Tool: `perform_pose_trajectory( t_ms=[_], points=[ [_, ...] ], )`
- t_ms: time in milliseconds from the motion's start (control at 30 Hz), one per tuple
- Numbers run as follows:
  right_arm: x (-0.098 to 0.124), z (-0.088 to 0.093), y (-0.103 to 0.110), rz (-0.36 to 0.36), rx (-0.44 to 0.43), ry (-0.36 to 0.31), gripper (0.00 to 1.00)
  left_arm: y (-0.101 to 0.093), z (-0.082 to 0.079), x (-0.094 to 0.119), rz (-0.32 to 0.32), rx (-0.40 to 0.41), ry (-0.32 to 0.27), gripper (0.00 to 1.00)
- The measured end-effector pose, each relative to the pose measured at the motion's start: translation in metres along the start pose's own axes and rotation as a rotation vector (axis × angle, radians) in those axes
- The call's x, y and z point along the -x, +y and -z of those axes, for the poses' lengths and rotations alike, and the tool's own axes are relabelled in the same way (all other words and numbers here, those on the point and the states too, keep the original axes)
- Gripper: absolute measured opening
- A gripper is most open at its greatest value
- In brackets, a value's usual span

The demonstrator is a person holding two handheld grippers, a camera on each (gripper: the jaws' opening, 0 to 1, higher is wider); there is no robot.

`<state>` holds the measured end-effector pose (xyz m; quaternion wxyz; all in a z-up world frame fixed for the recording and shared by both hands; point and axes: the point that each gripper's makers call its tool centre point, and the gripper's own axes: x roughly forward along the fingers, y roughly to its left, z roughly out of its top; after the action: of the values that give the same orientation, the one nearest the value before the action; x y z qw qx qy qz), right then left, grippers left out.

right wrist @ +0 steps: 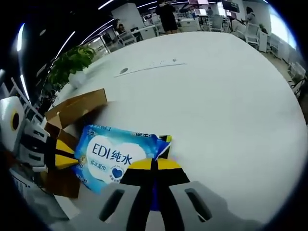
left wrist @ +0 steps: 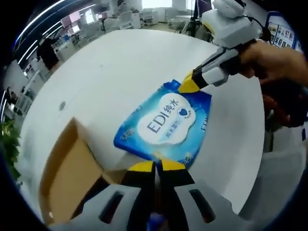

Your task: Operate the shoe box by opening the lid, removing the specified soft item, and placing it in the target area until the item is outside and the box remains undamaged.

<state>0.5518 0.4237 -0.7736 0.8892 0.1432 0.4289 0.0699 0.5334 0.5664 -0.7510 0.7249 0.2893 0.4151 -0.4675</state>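
Placing step: both tools, left (left wrist: 155, 166) and right (right wrist: 154, 163), pinch opposite edges of the pack (left wrist: 166, 122) above the table (left wrist: 130, 62) (box (left wrist: 72, 178) open beside); next, lower and release.

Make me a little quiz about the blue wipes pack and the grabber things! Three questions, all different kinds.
1. True or false: the blue wipes pack is held at opposite edges by the left gripper and the right gripper.
2. What colour are the jaw tips? A) red B) yellow C) green
3. Fill in: beside the pack stands an open brown ____ box on the white table.

Key: 1 true. 2 B. 3 cardboard.
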Motion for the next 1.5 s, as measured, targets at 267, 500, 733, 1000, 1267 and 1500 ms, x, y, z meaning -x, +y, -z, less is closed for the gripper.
perform_pose_trajectory(
  t_ms=[267, 500, 733, 1000, 1267, 1500],
  points=[
    [0.003, -0.003, 0.0, 0.001, -0.025, -0.04, 0.01, 0.0, -0.01, 0.014, 0.032, 0.097, -0.076, 0.03],
    [0.012, -0.006, 0.001, 0.007, 0.06, -0.068, 0.05, 0.004, -0.014, 0.032, 0.046, 0.16, -0.139, 0.12],
    [0.026, -0.009, 0.003, 0.008, 0.119, -0.088, 0.13, 0.015, -0.003, 0.051, 0.032, 0.19, -0.167, 0.15],
    [0.042, -0.012, 0.018, -0.004, 0.21, -0.089, 0.2, 0.02, 0.017, 0.067, 0.033, 0.206, -0.177, 0.2],
    [0.057, -0.016, 0.042, -0.033, 0.31, -0.086, 0.25, 0.028, 0.03, 0.082, 0.016, 0.207, -0.202, 0.21],
    [0.066, -0.021, 0.071, -0.071, 0.37, -0.087, 0.3, 0.038, 0.048, 0.091, 0.006, 0.209, -0.195, 0.22]
  ],
)
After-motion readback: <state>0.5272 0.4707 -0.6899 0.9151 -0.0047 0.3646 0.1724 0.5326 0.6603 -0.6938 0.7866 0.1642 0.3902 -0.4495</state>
